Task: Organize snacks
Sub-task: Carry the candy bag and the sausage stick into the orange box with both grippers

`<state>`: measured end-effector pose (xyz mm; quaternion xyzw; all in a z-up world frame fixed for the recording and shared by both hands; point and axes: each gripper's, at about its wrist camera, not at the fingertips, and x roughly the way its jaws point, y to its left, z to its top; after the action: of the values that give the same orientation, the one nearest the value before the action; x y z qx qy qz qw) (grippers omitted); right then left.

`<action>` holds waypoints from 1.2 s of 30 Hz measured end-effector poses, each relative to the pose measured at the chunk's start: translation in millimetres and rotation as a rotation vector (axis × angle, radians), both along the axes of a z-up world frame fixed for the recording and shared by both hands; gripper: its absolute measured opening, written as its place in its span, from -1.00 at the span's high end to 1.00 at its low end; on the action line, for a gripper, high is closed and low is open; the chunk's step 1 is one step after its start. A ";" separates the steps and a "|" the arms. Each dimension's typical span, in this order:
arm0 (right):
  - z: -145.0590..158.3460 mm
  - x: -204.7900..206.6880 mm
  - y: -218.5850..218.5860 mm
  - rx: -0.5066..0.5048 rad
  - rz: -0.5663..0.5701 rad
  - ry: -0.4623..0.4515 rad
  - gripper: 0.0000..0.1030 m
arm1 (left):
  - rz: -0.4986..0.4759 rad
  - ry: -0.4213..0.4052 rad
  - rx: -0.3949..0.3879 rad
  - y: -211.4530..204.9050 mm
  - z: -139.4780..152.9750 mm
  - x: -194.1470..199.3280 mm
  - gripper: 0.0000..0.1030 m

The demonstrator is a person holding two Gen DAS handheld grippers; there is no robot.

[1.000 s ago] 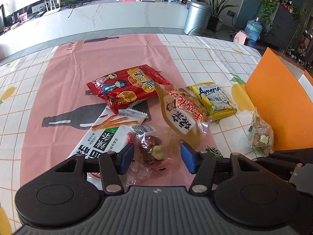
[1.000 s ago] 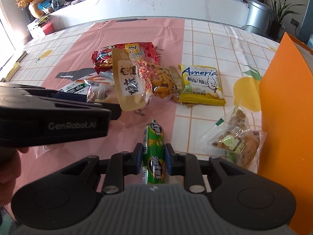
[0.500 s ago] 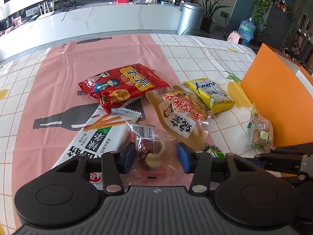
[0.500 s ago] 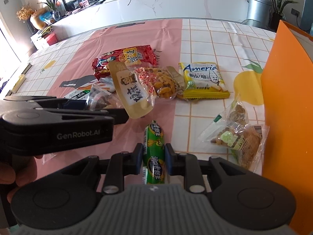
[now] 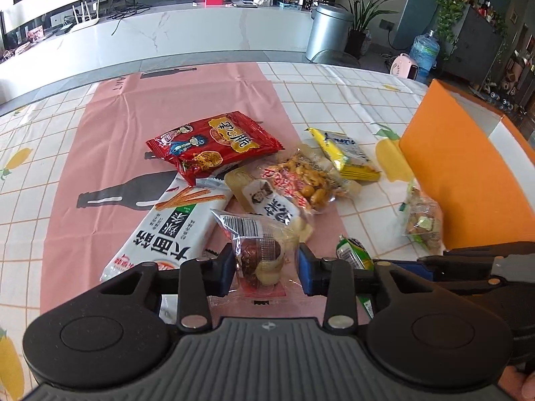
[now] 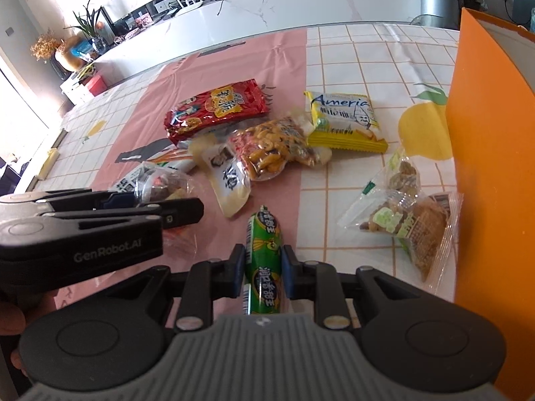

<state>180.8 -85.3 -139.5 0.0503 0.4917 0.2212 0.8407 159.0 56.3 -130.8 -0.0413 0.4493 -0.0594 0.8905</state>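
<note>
Checked tablecloth [image 5: 317,100] with pink runner [image 5: 167,110], white marble counter [image 5: 200,30] behind.

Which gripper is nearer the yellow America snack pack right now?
Right. The right gripper, shut on the green sausage stick, has the yellow pack ahead, slightly right. The left gripper, shut on the clear date packet, sits farther left.

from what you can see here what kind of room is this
Probably a home living or dining room: a table under a checked fruit-print tablecloth, a long white marble counter carrying a wifi router, and potted plants.
</note>
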 end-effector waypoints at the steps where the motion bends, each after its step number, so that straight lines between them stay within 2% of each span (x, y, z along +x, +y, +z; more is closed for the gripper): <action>1: 4.5 -2.7 -0.9 0.005 0.000 -0.006 0.62 | 0.001 -0.004 0.000 -0.8 5.0 -3.7 0.18; 10: 50.0 -28.1 -23.8 0.075 -0.038 -0.047 0.62 | -0.027 -0.059 -0.011 -15.7 56.0 -32.4 0.18; 23: 121.3 -70.0 -90.3 0.073 -0.113 -0.149 0.62 | -0.149 -0.119 -0.035 -66.9 114.4 -65.9 0.18; 27: 148.4 -69.5 -125.8 0.054 -0.122 -0.167 0.62 | -0.247 -0.156 -0.051 -91.8 139.2 -63.9 0.18; 31: 168.0 -62.8 -171.0 0.079 -0.150 -0.128 0.62 | -0.375 -0.168 -0.054 -129.7 158.2 -54.3 0.18; 34: 170.1 -56.7 -202.6 0.109 -0.179 -0.069 0.62 | -0.477 -0.172 -0.018 -163.1 161.2 -46.3 0.18; 36: 167.0 -52.6 -219.2 0.095 -0.198 -0.043 0.62 | -0.557 -0.171 0.024 -185.2 158.2 -40.7 0.18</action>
<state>128.3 -304.5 27.5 0.1335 0.4552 0.1610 0.8655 118.3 -128.9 27.3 0.0993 0.3675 -0.2993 0.8749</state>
